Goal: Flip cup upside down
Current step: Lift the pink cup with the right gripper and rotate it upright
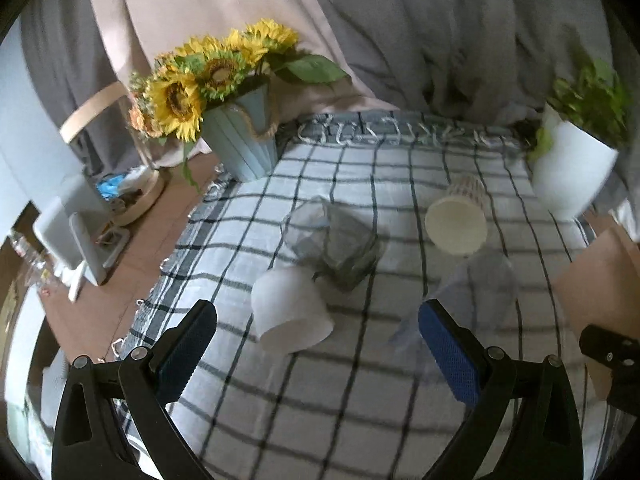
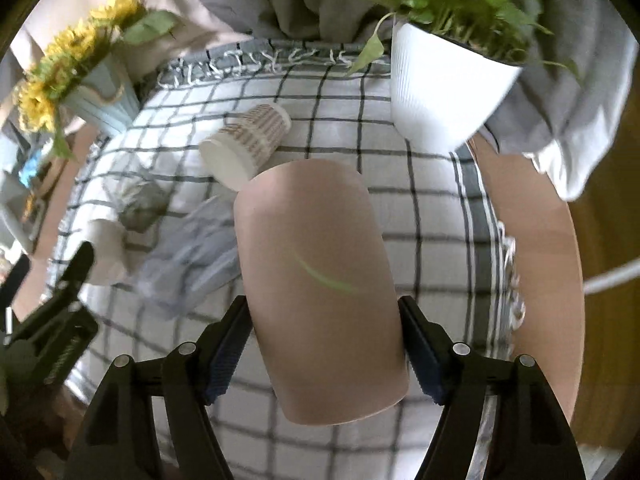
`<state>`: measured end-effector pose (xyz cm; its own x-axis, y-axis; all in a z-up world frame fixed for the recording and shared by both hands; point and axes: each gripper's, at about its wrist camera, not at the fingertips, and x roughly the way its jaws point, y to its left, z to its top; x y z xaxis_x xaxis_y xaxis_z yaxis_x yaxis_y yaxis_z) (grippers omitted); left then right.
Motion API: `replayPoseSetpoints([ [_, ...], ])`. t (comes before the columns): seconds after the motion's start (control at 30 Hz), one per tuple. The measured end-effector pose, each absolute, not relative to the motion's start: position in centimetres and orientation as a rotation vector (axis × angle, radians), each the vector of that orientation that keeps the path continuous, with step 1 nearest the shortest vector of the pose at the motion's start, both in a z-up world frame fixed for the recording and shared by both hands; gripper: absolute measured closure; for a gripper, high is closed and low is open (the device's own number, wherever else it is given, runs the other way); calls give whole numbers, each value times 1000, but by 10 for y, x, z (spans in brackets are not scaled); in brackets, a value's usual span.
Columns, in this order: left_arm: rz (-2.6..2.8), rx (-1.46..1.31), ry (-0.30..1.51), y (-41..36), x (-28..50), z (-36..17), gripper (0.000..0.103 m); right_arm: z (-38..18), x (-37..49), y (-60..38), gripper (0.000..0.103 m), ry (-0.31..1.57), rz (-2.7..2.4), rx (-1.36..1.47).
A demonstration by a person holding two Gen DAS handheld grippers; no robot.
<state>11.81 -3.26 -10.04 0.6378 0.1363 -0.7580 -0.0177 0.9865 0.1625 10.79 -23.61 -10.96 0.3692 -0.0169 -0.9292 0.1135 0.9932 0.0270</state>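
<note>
My right gripper (image 2: 325, 344) is shut on a tall pink cup (image 2: 316, 280) and holds it above the checked cloth, its wide end toward the camera. My left gripper (image 1: 316, 344) is open and empty above the cloth, just short of a white cup (image 1: 288, 312) that stands upside down. A patterned paper cup (image 1: 458, 216) lies on its side further back; it also shows in the right wrist view (image 2: 248, 144). A clear glass cup (image 1: 332, 240) lies on its side behind the white cup. A clear plastic cup (image 1: 476, 280) lies by my left gripper's right finger.
A checked cloth (image 1: 360, 400) covers the table. A blue pot of sunflowers (image 1: 240, 140) stands at the back left and a white plant pot (image 1: 572, 168) at the back right. Grey and beige curtains hang behind. Clutter lies on the wooden surface at left.
</note>
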Motion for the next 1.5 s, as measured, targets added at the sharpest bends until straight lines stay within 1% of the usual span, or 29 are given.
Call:
replayPoseSetpoints([
  [0.2,2,144,927,17,101,-102,0,-109,70,-197,30,1205,-111,215],
  [0.37,3,161,942,55,100,-107,0,-125,54,-153,30,1233,-96,290],
  [0.57,-25,173,1013,91,105,-125,0,-151,55,-111,30,1259,-48,373],
  [0.73,-44,188,1066,107,111,-139,0,-172,62,-92,30,1245,-56,456],
  [0.9,-44,216,1086,117,116,-147,0,-196,66,-79,30,1276,-77,509],
  [1.17,-50,211,1084,127,117,-146,0,-210,67,-65,30,1301,-102,549],
  [1.37,-56,209,1078,128,111,-145,0,-210,65,-64,30,1299,-106,540],
  [1.4,-57,208,1079,128,110,-144,0,-210,65,-63,29,1299,-96,538],
  [1.47,-57,198,1077,128,106,-141,0,-207,64,-61,24,1292,-82,537],
  [1.5,-57,195,1075,127,104,-140,0,-204,62,-61,23,1285,-78,535],
])
